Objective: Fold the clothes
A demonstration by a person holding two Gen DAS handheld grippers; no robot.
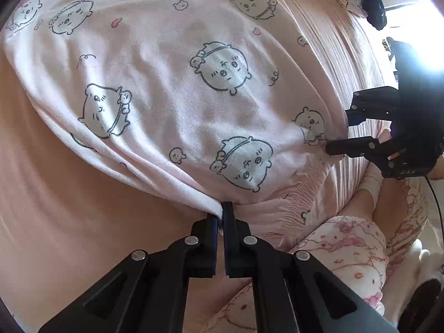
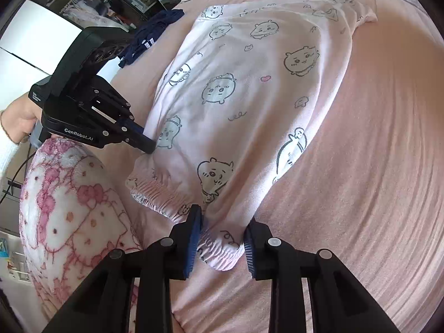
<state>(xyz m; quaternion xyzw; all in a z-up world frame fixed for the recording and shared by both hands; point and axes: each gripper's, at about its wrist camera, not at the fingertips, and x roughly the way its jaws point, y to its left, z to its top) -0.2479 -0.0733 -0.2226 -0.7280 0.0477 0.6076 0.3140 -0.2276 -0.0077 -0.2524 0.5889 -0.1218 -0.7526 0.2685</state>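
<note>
The left wrist view looks close along its own fingers across the pink cartoon-print pajama pants (image 1: 172, 88), the right gripper (image 1: 337, 136) at 3 o'clock. The right wrist view looks from the waistband end, the left gripper (image 2: 148, 145) at 9 o'clock. Both share the pants and pink bedsheet (image 2: 374, 166)

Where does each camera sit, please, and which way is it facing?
Left wrist: on the left gripper, shut on the pyjama edge, looking across the bed; a knee shows.
Right wrist: on the right gripper, open around the waistband; a hand shows.
Shared: the pyjama, and each view shows the other gripper.
</note>
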